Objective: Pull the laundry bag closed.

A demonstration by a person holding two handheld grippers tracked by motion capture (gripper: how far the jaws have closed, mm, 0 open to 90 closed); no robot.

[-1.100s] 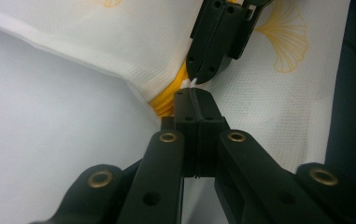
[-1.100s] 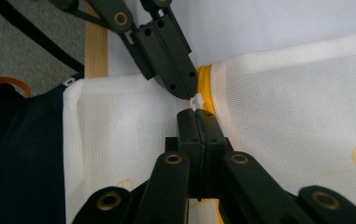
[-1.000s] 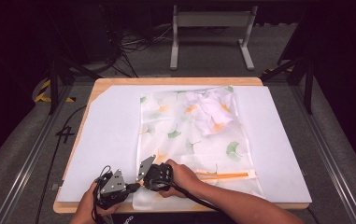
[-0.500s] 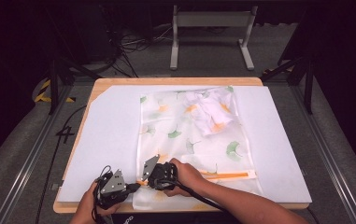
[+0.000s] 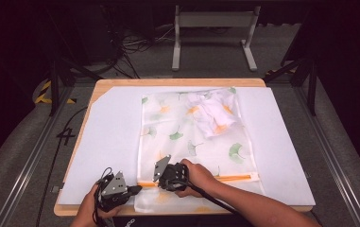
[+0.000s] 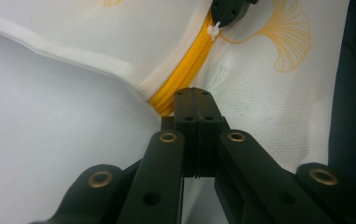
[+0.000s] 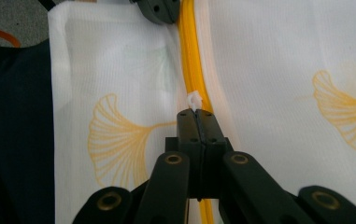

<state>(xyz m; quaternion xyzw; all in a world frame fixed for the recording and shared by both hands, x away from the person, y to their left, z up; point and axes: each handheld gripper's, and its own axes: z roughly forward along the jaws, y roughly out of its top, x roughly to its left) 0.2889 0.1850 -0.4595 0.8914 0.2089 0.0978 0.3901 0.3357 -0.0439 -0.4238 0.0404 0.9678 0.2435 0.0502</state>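
Observation:
A white mesh bag (image 5: 192,137) printed with ginkgo leaves lies flat on the white sheet, and an orange zipper (image 5: 234,178) runs along its near end. My left gripper (image 5: 138,188) is shut on the zipper's left end (image 6: 178,88). Just to its right, my right gripper (image 5: 156,181) is shut on the small white zipper pull (image 7: 194,100). Both grippers point at each other along the zipper (image 7: 189,56). The left gripper's tip (image 7: 159,9) appears at the top of the right gripper view. The right gripper's tip (image 6: 229,9) appears at the top of the left gripper view.
A crumpled white garment (image 5: 213,111) sits inside the bag at its far right corner. The white sheet (image 5: 111,132) covers a wooden tabletop (image 5: 177,82). Metal rails (image 5: 24,165) and cables (image 5: 135,45) lie on the floor around the table.
My right gripper has slid a little to the right along the zipper, away from the left gripper. The left gripper has stayed where it was.

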